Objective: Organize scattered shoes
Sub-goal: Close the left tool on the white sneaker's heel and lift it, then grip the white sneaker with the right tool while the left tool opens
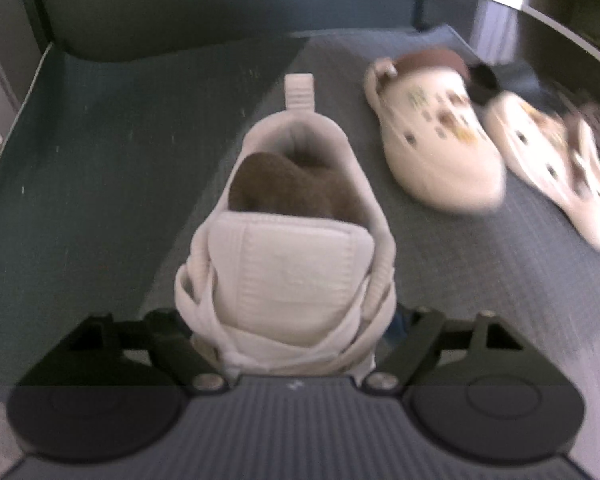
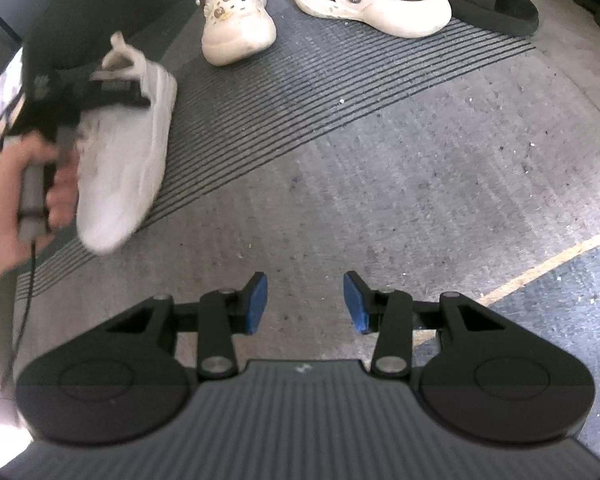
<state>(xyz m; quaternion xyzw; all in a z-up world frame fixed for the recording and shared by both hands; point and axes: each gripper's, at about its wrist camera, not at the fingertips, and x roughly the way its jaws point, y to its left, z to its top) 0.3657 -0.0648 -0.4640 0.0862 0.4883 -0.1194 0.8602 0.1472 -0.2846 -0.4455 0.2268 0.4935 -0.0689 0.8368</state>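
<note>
My left gripper [image 1: 286,344] straddles the white sneaker [image 1: 288,240] at its laces, jaws against both sides, so I judge it grasped for carrying to the row. Inside the sneaker sits a brown insole. Ahead and right lie two cream clogs [image 1: 432,136] on the mat [image 1: 500,280]. My right gripper [image 2: 305,303] hangs parted and empty over the bare floor [image 2: 420,200].

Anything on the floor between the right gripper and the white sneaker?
No. In the right wrist view, only bare floor lies between the right gripper and the white sneaker.
</note>
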